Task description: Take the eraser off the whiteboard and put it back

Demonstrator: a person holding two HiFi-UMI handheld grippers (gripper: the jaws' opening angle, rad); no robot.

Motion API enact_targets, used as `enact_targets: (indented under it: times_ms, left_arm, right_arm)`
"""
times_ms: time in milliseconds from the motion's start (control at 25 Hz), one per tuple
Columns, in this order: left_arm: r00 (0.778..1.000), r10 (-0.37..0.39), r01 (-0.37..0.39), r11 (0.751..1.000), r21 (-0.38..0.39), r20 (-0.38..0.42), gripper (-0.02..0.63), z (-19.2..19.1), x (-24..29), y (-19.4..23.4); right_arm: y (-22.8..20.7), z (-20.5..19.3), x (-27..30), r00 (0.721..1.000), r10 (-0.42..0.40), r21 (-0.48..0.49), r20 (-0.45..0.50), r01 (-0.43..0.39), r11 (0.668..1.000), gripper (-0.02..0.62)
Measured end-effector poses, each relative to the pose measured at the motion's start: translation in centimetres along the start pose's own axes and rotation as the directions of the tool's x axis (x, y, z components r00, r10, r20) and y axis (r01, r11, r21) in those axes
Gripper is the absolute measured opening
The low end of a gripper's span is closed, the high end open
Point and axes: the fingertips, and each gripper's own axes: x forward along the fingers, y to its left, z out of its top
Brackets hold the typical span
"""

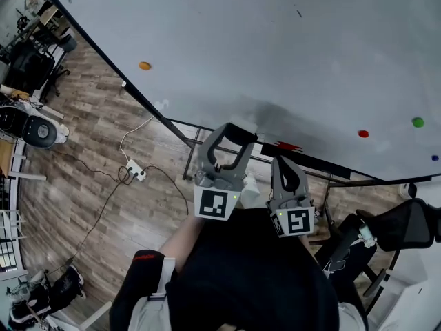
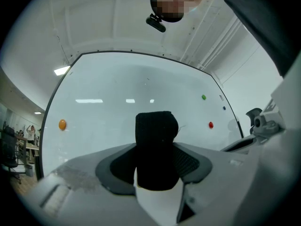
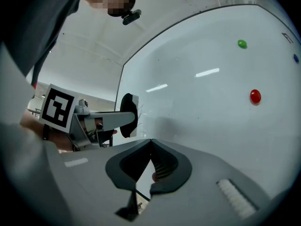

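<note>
The eraser (image 2: 155,149), just one, black felt, sits clamped between the jaws of the left gripper (image 1: 234,135), close before the one whiteboard (image 1: 275,47). The right gripper (image 3: 150,142), second of two, has its jaws pressed together, empty. Four magnets: orange magnet (image 1: 145,65), red magnet (image 1: 363,134), green magnet (image 1: 418,122), blue magnet (image 1: 435,158).

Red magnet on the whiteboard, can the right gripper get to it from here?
Probably yes. The right gripper is empty, jaws together, and nothing stands between it and the red magnet on the whiteboard. The left gripper, clamped on the eraser, sits off to the other side.
</note>
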Motion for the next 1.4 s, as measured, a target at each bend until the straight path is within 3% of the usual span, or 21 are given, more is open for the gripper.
enact_targets:
  times_ms: [160,520,1120,1280,1400]
  left_arm:
    - [1.0,-0.002,0.002,1.0,0.008,0.012,0.229,0.3,1.4,0.1]
    - [0.998,0.034,-0.038,0.995,-0.091,-0.045,0.229,-1.0,3.7,0.1]
    - [1.0,0.018,-0.019,1.0,-0.022,-0.024,0.229,-1.1,6.0,-0.4]
    - [0.997,0.038,-0.043,0.996,-0.079,-0.068,0.229,-2.0,6.0,-0.4]
    - [0.997,0.046,-0.051,0.996,-0.07,-0.063,0.229,-1.9,6.2,-0.2]
  right_arm:
    - [-1.2,0.2,0.2,1.0,-0.028,-0.005,0.0,0.028,1.0,0.002]
    - [-3.6,-0.1,0.1,0.997,-0.079,-0.004,0.001,0.079,0.997,0.002]
    - [-5.8,-0.5,-0.2,0.993,-0.12,-0.016,-0.006,0.12,0.993,0.002]
    - [-5.9,-0.5,-0.1,0.993,-0.12,-0.009,-0.005,0.12,0.993,0.002]
    - [-5.9,-0.6,-0.1,0.993,-0.116,-0.019,-0.006,0.116,0.993,0.002]
